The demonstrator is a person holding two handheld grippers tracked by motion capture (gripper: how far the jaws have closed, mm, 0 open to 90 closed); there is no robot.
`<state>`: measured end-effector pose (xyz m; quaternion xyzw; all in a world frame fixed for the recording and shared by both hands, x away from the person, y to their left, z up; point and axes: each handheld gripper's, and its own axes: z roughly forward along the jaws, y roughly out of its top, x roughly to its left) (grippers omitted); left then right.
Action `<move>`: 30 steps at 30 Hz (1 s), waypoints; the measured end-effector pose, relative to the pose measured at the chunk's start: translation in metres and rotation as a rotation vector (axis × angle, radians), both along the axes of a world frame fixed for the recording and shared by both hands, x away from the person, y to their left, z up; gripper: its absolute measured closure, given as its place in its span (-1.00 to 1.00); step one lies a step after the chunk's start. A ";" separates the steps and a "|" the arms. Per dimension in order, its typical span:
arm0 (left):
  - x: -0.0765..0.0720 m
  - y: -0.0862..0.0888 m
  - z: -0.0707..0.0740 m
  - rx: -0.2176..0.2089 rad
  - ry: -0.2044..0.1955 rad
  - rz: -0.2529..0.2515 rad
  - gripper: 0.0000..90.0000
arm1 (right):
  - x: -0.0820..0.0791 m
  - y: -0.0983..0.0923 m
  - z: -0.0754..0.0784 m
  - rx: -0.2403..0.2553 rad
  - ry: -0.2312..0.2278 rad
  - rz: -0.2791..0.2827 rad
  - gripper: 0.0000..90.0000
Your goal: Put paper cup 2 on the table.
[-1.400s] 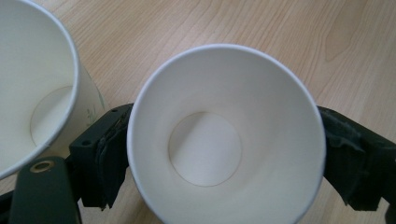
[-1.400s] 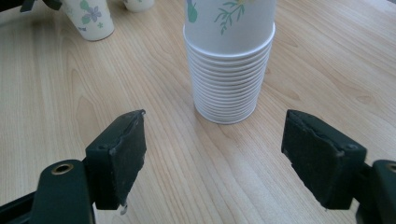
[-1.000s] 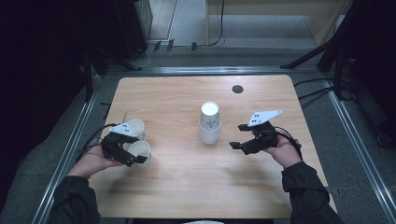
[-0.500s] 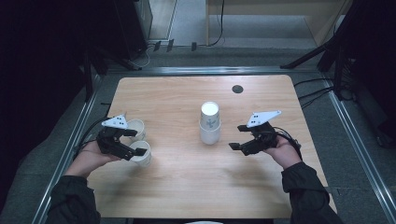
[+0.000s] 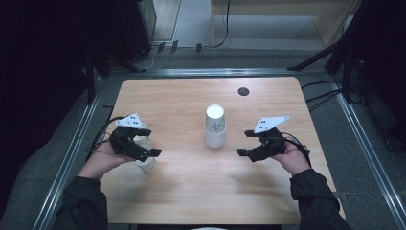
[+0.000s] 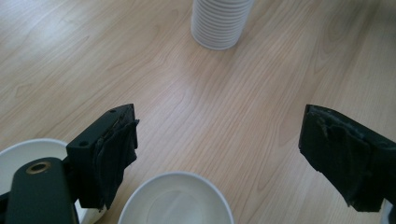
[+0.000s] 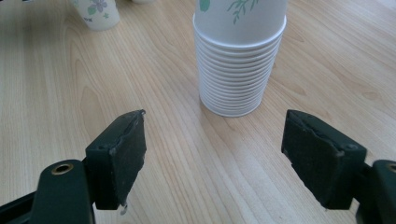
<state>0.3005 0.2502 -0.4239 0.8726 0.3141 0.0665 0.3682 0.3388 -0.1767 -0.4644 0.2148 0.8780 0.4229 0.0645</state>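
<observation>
Above two upright paper cups (image 6: 175, 200) at the table's (image 5: 191, 191) left side, the left gripper (image 6: 219, 154) is held with jaws wide and empty. Right gripper (image 7: 210, 158) jaws are likewise spread, the cup stack (image 7: 239, 60) standing just beyond them.

White cup stack (image 7: 240, 56) bears green leaf print; table (image 5: 191, 191) light wood.
</observation>
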 end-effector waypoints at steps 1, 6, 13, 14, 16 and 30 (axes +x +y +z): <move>0.000 -0.002 0.001 -0.007 0.002 -0.003 -0.73 | 0.000 0.000 0.000 -0.001 -0.002 0.001 -0.51; 0.001 -0.015 0.003 -0.002 -0.010 -0.017 -0.73 | -0.002 -0.003 -0.001 -0.005 -0.003 -0.003 -0.51; 0.002 -0.035 0.003 0.000 -0.011 -0.024 -0.72 | -0.007 -0.004 -0.001 -0.010 -0.004 -0.005 -0.51; 0.001 -0.038 0.004 0.001 -0.014 -0.019 -0.72 | -0.007 -0.004 -0.002 -0.010 -0.007 -0.003 -0.51; 0.001 -0.043 0.005 0.006 -0.025 -0.020 -0.72 | -0.009 -0.005 -0.002 -0.009 -0.006 -0.005 -0.51; 0.001 -0.078 0.003 -0.004 -0.034 -0.040 -0.72 | -0.018 -0.008 -0.001 0.025 0.003 -0.036 -0.52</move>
